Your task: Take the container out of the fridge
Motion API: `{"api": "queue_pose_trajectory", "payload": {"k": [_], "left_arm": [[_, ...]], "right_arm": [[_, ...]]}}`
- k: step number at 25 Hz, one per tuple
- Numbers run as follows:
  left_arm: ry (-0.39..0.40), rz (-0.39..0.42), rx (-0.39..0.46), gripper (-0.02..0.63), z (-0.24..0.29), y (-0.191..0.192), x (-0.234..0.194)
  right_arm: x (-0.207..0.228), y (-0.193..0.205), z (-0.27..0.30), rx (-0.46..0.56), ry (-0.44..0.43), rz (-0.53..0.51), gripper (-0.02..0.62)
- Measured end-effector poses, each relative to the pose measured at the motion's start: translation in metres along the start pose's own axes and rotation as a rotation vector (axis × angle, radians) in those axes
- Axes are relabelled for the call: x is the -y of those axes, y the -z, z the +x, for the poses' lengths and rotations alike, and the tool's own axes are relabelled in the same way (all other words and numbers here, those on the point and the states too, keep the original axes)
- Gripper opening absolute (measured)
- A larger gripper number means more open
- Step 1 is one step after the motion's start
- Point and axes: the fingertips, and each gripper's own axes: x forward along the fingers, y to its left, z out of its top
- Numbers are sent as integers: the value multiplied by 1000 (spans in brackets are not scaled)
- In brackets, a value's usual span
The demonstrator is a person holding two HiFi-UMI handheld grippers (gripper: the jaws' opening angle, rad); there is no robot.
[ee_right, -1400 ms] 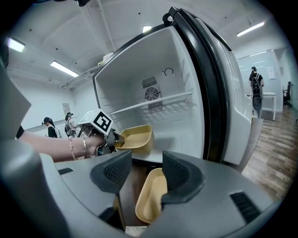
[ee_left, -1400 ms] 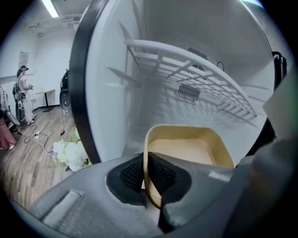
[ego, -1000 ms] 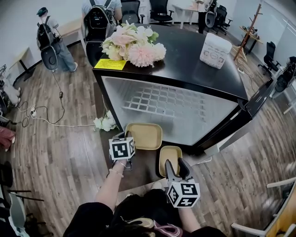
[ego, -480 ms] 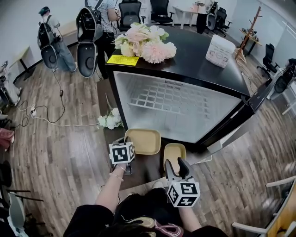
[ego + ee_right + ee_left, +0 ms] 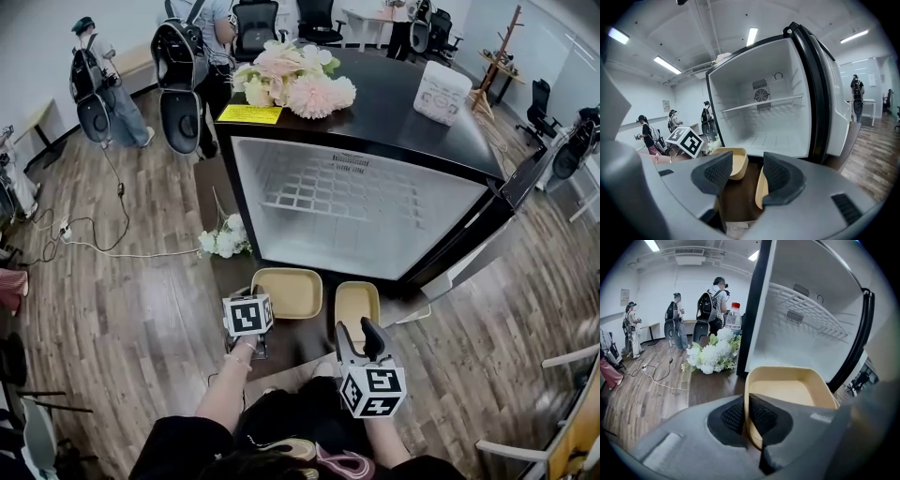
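The mini fridge (image 5: 361,202) stands open with bare shelves. Both beige containers already sit outside on the dark counter (image 5: 712,385) in front of it, so little seems left to do. The left tongs (image 5: 749,416) are clamped on the near rim of the larger container (image 5: 291,291). The right tongs (image 5: 747,171) stand wide apart and grip nothing, beside the smaller container (image 5: 357,302). Around them are a plank floor (image 5: 122,309), white flowers (image 5: 220,242) and office chairs.

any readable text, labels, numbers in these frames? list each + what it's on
No text is legible.
Yellow label on the fridge top: print too small.
White box on the fridge top: print blurred.
Wall poster: too small.
Bottle label: blurred.
Marker cubes: patterns only, no letters.
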Motion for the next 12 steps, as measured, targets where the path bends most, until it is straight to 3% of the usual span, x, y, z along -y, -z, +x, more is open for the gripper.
{"api": "queue_pose_trajectory", "payload": {"k": [12], "left_arm": [[-46,-5,-74,9,11,31,-14]], "right_arm": [[0,11,-6,-15,36,1,207]]}}
